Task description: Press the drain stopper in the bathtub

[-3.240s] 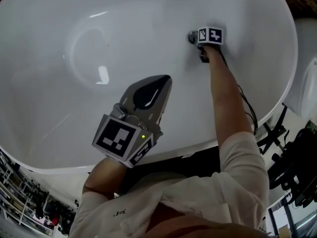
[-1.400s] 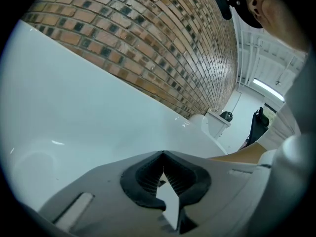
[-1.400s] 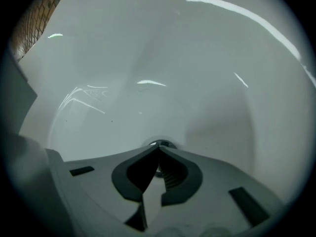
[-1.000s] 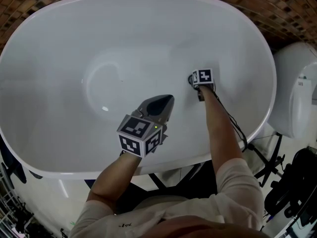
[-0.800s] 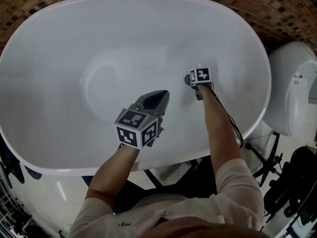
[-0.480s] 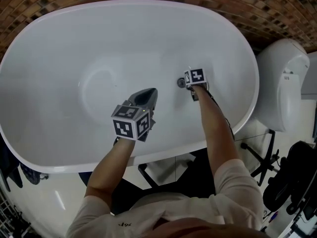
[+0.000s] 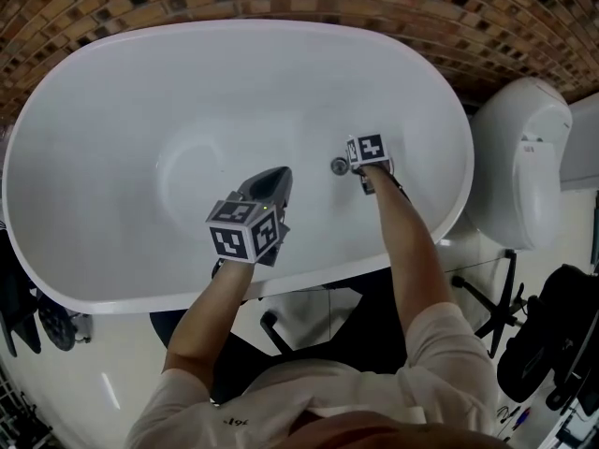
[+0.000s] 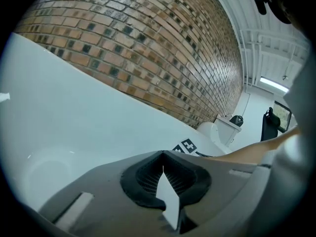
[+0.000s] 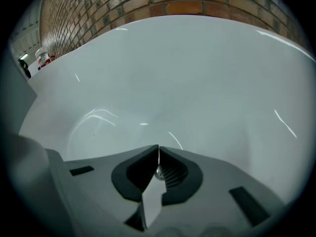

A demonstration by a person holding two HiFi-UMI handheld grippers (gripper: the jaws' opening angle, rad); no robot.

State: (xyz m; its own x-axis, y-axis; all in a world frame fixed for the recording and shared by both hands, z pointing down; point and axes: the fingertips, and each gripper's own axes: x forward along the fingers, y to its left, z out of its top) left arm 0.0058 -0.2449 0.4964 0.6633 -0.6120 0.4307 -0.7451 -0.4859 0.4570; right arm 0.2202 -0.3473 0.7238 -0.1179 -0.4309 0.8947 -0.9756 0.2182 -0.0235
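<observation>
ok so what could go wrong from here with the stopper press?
1. The right gripper is shut to a narrow tip, and the drain stopper is small and shiny. The tip may skid off it onto the slick bathtub instead of pushing it down.
2. The left gripper, shut and empty, hangs low inside the tub near the reaching arm. As the person leans in, it could knock the tub wall.

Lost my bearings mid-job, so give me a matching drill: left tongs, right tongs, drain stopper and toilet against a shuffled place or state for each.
1 left tongs
2 right tongs
3 drain stopper
4 toilet

A outside the tub
B shut, right by the stopper
C on the tub floor
D shut, mid-tub, away from the stopper

Pairs: 1-D, 2-B, 3-C, 4-A
</observation>
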